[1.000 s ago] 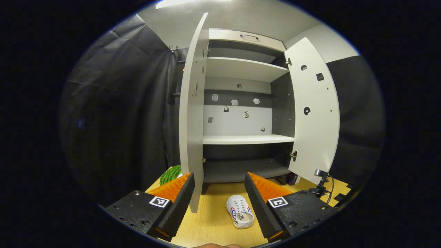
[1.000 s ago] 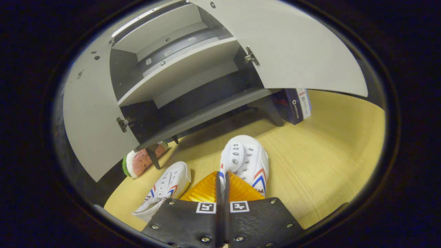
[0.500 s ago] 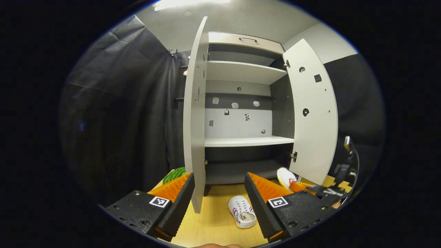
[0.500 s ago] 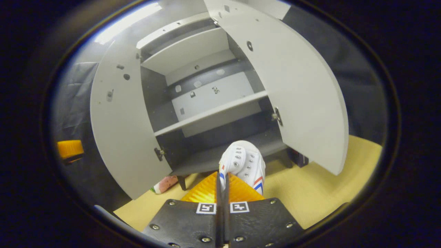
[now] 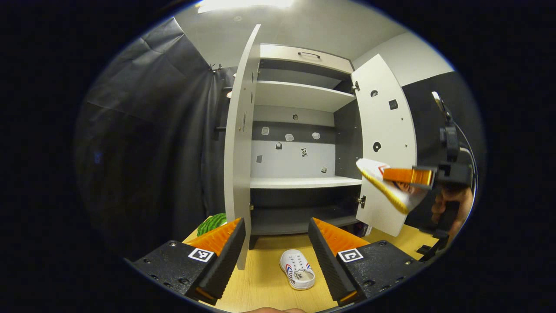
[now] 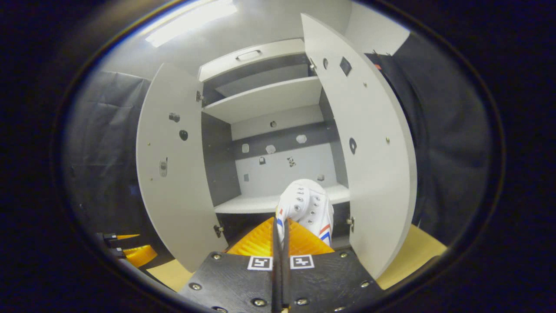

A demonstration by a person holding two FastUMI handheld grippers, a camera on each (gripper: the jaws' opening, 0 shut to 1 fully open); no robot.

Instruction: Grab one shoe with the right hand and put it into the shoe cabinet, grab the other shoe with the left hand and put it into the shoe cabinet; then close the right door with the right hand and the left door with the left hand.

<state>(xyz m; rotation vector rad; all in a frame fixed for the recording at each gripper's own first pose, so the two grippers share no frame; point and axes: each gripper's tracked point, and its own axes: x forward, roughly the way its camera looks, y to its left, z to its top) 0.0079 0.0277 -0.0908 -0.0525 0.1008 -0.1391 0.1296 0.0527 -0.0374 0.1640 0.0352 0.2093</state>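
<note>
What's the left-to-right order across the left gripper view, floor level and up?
Watermelon toy → left door → shoe on the floor → right door → held shoe → right tool.

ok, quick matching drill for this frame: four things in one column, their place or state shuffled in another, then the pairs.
Things:
1. right gripper
2. left gripper
3. second shoe
4. watermelon slice

States:
A. lying on the wooden floor in front of the cabinet
B. on the floor beside the cabinet, past its left door
C. shut on a white shoe, held up before the open shelves
D. open, holding nothing

Pairs: 1-C, 2-D, 3-A, 4-B
</note>
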